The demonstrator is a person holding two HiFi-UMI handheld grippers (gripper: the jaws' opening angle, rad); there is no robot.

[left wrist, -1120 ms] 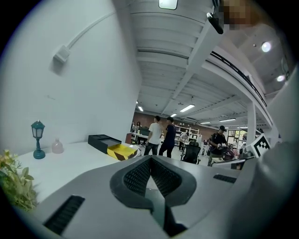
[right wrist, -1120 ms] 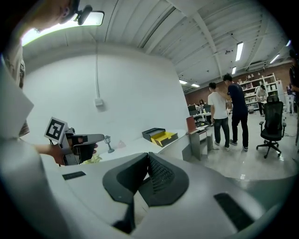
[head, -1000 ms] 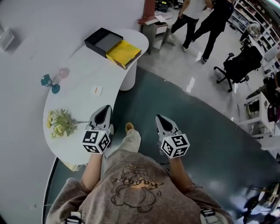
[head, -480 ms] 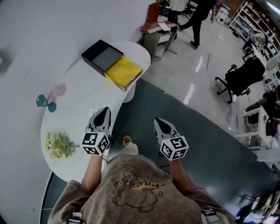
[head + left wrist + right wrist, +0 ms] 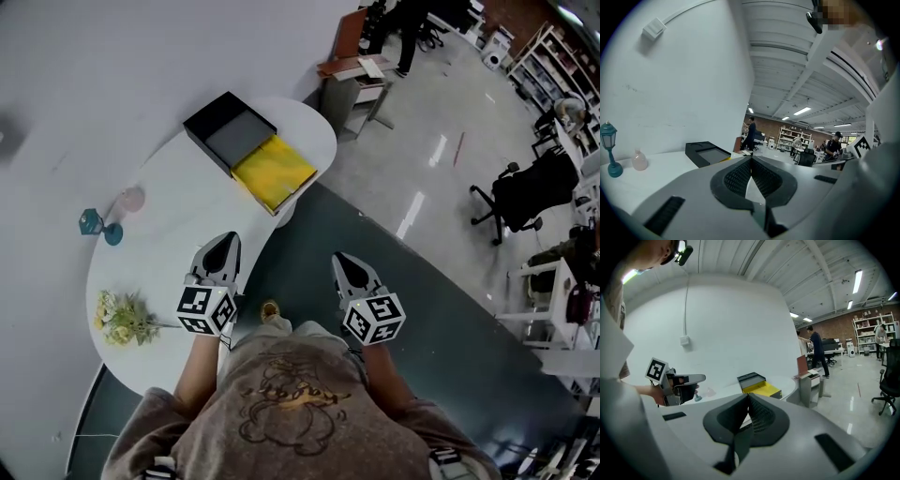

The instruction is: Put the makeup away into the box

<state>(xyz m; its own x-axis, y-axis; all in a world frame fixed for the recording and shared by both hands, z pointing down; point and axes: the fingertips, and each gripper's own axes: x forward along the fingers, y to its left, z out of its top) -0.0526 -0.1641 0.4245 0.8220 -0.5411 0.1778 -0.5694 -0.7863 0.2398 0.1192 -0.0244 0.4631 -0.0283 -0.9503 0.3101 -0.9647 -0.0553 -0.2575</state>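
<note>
1. Left claw (image 5: 225, 246) is closed and empty, over the tabletop's (image 5: 178, 225) near edge.
2. Right claw (image 5: 343, 262) is closed and empty, above the floor (image 5: 422, 281).
3. The black box (image 5: 230, 134) sits at the tabletop's far end, with a yellow piece (image 5: 274, 173) alongside.

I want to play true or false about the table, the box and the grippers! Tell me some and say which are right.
1. The box sits at the far end of the table. True.
2. The left gripper holds the flowers. False: it holds nothing, and the flowers lie on the table to its left.
3. The left gripper and the right gripper are both shut. True.
4. The teal lamp is inside the box. False: it stands on the table near the wall, beside a pink bottle, well away from the box.
</note>
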